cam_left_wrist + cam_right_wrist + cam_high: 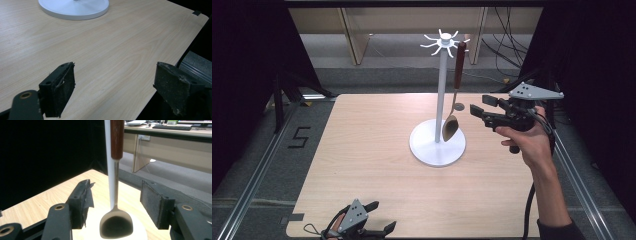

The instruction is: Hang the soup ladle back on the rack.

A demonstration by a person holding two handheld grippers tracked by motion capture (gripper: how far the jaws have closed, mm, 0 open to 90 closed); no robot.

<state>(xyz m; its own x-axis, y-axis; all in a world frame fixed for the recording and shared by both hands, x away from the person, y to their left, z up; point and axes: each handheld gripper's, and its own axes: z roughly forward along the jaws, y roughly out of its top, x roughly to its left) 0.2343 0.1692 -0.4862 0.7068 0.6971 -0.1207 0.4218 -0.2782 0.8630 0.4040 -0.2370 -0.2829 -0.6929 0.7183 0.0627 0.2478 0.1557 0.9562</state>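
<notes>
1. A white rack (441, 90) stands on the desk (362, 165), right of its centre: a round base, a slim upright pole and a crown of short hooks at the top.
2. A spoon (454, 95) hangs from one hook on the rack's right side, brown handle up and bowl down. The bowl hangs just above the base, close beside the pole.
3. The right claw (479, 111) is held in the air just right of the spoon, at about the height of its metal stem, pointing left toward it. A grey three-cornered plate sits on top of it, and a hand (527, 142) grips it from below.
4. In the right gripper view the spoon (116, 195) hangs straight ahead, framed between the two pads (81, 200). The jaws are spread, with clear air on both sides of the stem, and nothing is pinched.
5. The left claw (379, 220) lies low at the near edge of the desk, well apart from the rack.
6. In the left gripper view its pads (61, 92) stand wide apart over bare wood, with nothing between them. The rack's base (75, 10) shows far ahead at the top.
</notes>
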